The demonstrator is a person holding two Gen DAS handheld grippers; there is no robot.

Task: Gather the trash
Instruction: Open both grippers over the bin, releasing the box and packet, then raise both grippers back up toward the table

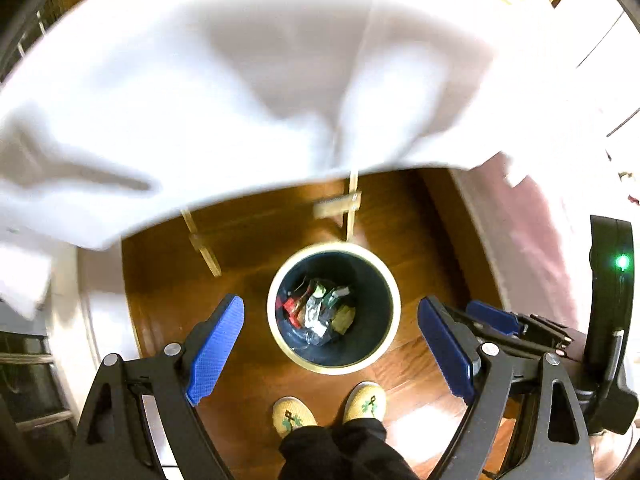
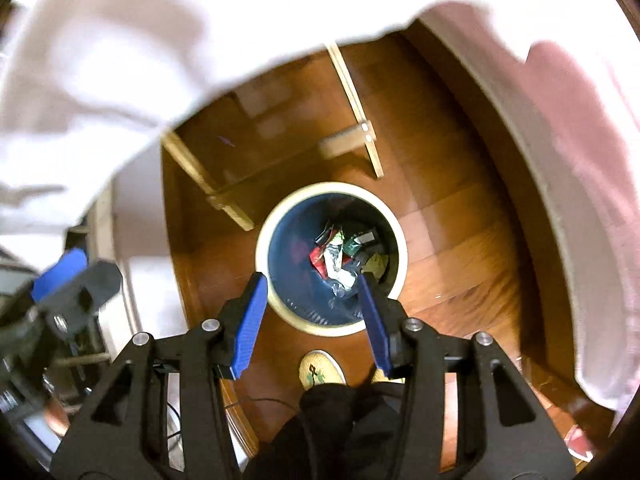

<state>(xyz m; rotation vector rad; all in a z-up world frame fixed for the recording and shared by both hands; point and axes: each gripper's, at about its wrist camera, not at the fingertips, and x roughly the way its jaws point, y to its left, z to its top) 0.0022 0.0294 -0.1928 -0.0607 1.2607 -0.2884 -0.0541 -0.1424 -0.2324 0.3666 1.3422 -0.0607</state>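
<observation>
Both grippers point down over a round bin (image 1: 334,307) standing on the wooden floor (image 1: 248,240). Cream rim, dark inside — crumpled wrappers (image 1: 320,312) lie heaped at the bottom: red, silver, green, some clear plastic.

Left gripper (image 1: 331,350): blue fingers spread wide, nothing between them. Right gripper (image 2: 314,324): fingers parted to a middling gap, also empty; the tip of one finger overlaps the bin's near rim in the right wrist view.

White cloth (image 1: 240,100) hangs across the top of both views, blurred. Beneath it, light wooden table legs (image 2: 352,92) stand beyond the bin. The person's two yellow slippers (image 1: 294,416) sit just beside the bin's near side.
</observation>
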